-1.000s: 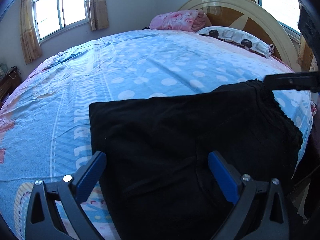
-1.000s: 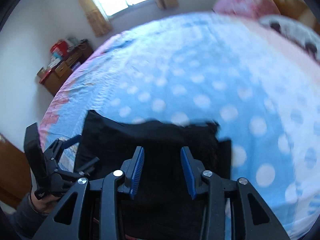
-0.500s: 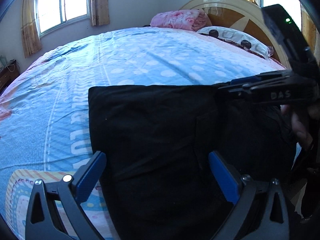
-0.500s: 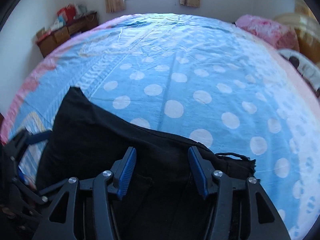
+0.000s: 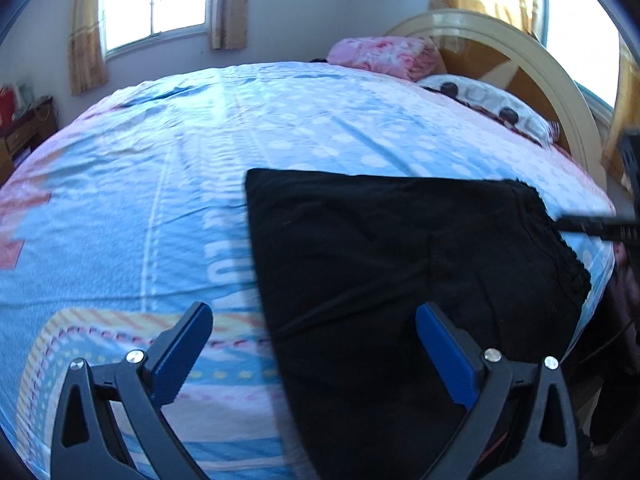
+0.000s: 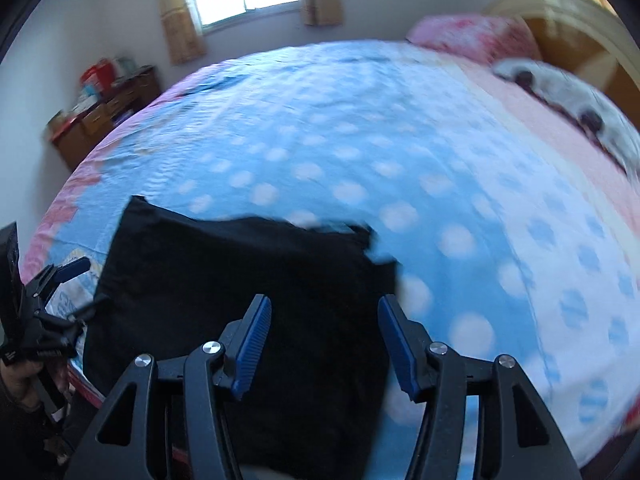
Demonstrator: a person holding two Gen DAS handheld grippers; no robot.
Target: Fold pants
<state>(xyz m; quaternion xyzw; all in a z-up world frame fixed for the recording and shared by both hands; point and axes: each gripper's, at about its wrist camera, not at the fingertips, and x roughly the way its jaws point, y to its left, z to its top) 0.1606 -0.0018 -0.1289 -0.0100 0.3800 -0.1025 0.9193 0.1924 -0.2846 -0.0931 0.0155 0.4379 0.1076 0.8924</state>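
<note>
**Folded black pants on the bed, both tools free**

Black pants (image 5: 400, 272) folded into a flat block near the bed's (image 5: 168, 184) front edge, on the blue dotted sheet. Left hand-held gripper (image 5: 314, 344) hovering above the fold's left edge, blue pads spread wide, nothing pinched. Right hand-held gripper (image 6: 324, 344) over the pants' right side, jaws apart after just opening further, cloth below but not clamped. Pink blanket (image 5: 384, 58) and spotted pillow (image 5: 488, 106) by the headboard.
</note>
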